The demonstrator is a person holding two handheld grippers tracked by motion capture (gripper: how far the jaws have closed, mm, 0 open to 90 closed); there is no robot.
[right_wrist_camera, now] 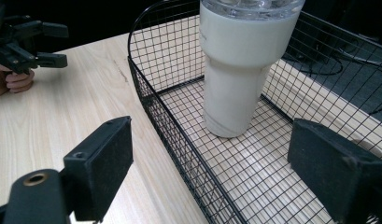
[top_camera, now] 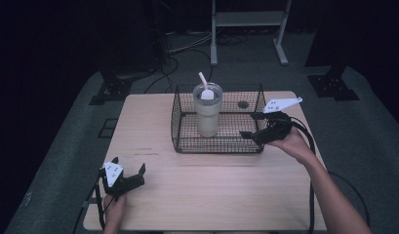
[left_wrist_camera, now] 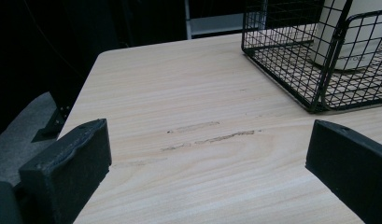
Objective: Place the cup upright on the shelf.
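Right gripper (top_camera: 251, 125) wide open, empty, straddling basket (top_camera: 177, 127) right rim; tumbler (top_camera: 207, 113) upright inside, well ahead, floor clear around it.

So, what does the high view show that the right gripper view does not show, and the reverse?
High view alone: the straw in the tumbler's lid, the right gripper with open jaws at the basket's right end, the floor and the metal frame behind the table.

Right gripper view alone: a close look at the basket's wire floor, and the tumbler's narrower base standing on it.

Both: the cream tumbler upright inside the wire basket, the wooden table, and the left gripper, open, apart from the basket.
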